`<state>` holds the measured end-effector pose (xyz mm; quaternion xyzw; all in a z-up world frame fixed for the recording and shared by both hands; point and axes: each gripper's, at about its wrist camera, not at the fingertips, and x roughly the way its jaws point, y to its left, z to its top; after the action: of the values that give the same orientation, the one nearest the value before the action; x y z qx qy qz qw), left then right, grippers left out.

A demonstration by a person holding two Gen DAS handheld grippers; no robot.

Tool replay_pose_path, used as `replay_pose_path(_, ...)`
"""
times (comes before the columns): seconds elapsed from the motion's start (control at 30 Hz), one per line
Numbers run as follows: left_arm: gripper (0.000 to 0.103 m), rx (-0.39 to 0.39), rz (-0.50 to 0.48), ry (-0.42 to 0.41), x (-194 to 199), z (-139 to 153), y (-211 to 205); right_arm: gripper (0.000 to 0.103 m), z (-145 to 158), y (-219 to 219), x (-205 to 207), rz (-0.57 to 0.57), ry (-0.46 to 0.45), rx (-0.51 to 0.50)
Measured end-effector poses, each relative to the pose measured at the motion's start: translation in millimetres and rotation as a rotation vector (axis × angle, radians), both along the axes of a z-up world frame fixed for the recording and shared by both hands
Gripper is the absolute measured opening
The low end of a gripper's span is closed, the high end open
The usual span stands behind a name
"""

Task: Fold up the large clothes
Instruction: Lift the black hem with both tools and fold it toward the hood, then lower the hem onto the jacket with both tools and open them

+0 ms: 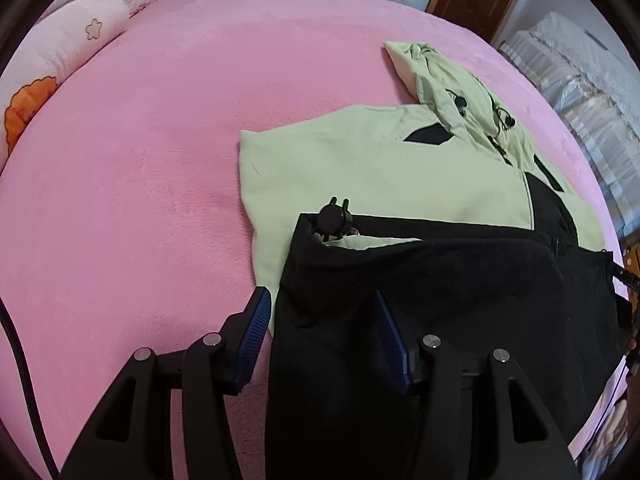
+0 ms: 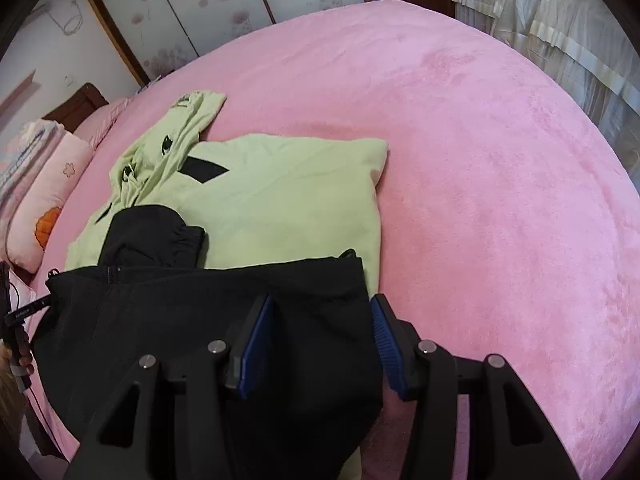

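On the pink bed cover (image 1: pixel 140 168) a pale green and black hooded jacket (image 1: pixel 360 168) is laid flat — its black lower part is folded up over the green body, the hood lying beyond. The left gripper (image 1: pixel 320 344) and right gripper (image 2: pixel 320 344) are seen released, the black hem lying between their parted blue pads, unclamped. A pink pillow (image 1: pixel 72 40) is seen well apart.
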<state>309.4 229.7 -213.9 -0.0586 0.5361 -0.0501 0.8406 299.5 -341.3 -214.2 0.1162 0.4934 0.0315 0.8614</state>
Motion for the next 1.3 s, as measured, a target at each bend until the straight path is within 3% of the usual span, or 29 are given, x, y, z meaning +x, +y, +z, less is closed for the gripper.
replay_pose_path(0.33,0.051,0.133,-0.115,0.077,34.5,-10.0,-22.6,0.051,-11.1,-1.1,10.9,0.039,0.046,-0.019)
replay_pose_path(0.6,0.058,0.084,-0.105,0.128,55.8,-18.2,-15.4,0.05,-16.6,-4.1,23.0,0.055,0.071,-0.015)
replay_pose_path(0.63,0.049,0.079,-0.107,0.119,54.3,-18.4,-15.7,0.048,-16.2,-3.0,22.1,0.058,0.066,-0.023)
replay_pose_path(0.67,0.044,0.081,-0.111,0.107,52.5,-17.7,-16.7,0.038,-15.1,-0.7,20.4,0.066,0.055,-0.039)
replay_pose_path(0.77,0.027,0.156,-0.113,0.054,42.1,-11.9,-21.4,0.027,-9.0,11.4,12.2,0.083,0.021,-0.143)
replay_pose_path(0.87,0.018,0.174,-0.098,0.02,33.2,-5.0,-25.5,0.021,0.9,24.0,0.6,0.1,-0.035,-0.236)
replay_pose_path(1.13,0.015,0.317,-0.009,-0.131,5.7,38.0,-45.0,0.017,45.3,46.9,-27.2,0.08,-0.206,-0.358)
replay_pose_path(1.3,0.014,0.286,0.067,-0.204,-0.4,83.3,-39.4,0.017,81.9,52.9,-31.3,0.057,-0.311,-0.372)
